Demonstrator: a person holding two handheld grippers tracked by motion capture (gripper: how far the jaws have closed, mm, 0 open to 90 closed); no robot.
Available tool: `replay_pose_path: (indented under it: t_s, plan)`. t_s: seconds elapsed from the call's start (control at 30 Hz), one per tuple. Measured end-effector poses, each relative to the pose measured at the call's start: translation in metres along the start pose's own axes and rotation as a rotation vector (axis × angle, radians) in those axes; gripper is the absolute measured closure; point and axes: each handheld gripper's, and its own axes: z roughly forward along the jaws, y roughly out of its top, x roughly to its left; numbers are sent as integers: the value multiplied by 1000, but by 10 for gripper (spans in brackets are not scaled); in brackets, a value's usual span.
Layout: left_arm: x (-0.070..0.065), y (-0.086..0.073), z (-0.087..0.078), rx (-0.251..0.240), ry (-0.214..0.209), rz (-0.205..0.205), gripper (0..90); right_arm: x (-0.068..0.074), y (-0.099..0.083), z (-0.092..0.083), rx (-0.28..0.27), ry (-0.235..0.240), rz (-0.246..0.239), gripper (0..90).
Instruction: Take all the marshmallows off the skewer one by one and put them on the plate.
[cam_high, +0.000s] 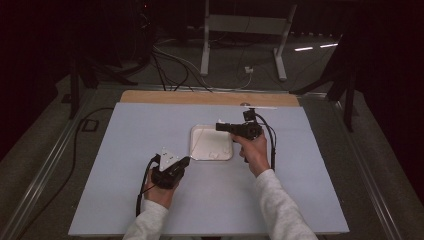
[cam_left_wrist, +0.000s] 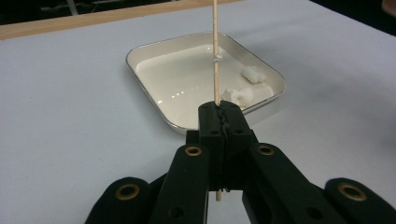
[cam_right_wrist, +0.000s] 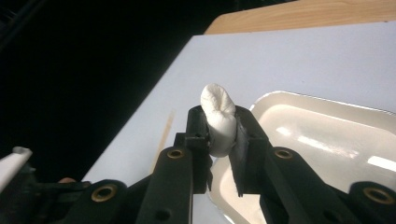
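My left gripper (cam_left_wrist: 223, 109) is shut on a thin wooden skewer (cam_left_wrist: 215, 42), which stands upright between its jaws with a small white crumb stuck partway up. In the high view the left gripper (cam_high: 186, 160) rests on the table just left of and below a white tray (cam_high: 202, 140). My right gripper (cam_right_wrist: 219, 128) is shut on a white marshmallow (cam_right_wrist: 217, 105), squeezed between the pads. In the high view the right gripper (cam_high: 219, 126) hovers over the tray's upper right part, pointing left. Two more marshmallows (cam_left_wrist: 253, 73) (cam_left_wrist: 238, 95) lie in the tray (cam_left_wrist: 173, 74).
The tray sits mid-table on a pale blue-grey tabletop (cam_high: 150, 130) with a wooden strip (cam_high: 200, 97) along the far edge. Cables (cam_high: 170, 65) and a metal stand (cam_high: 240, 30) are on the dark floor beyond. A person's white sleeves (cam_high: 280, 210) come in from below.
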Motion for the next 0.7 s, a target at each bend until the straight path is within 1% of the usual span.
replay_pose_path:
  t_s: [0.13,0.2,0.23,0.27,0.3,0.33,0.37,0.4,0.43,0.57,0.7]
  plan:
    - [-1,1,-1,-3,3,-10,900,-4,-5,4,12,-44,-17,778]
    - [-3,2,0,-3,1,-15,900,-8,-10,7,27,-76,-26,773]
    - [-4,3,1,1,3,-12,900,-8,-10,7,27,-76,-26,773]
    - [-4,4,1,2,3,-11,900,-11,-13,9,41,-98,-33,770]
    - [-5,5,3,1,0,-15,900,-11,-13,9,41,-98,-33,770]
    - [-6,6,4,2,1,-17,900,-13,-15,11,56,-120,-39,767]
    - [-7,7,5,2,2,-18,900,-13,-15,11,56,-120,-39,767]
    - [-7,8,6,2,1,-24,900,-14,-17,13,62,-134,-46,766]
    - [-8,10,8,5,0,-26,900,-15,-19,15,76,-158,-57,762]
    - [-9,15,11,0,-1,-32,900,-16,-23,19,91,-184,-69,758]
    - [-9,21,13,-7,2,-40,900,-17,-26,23,110,-219,-93,752]
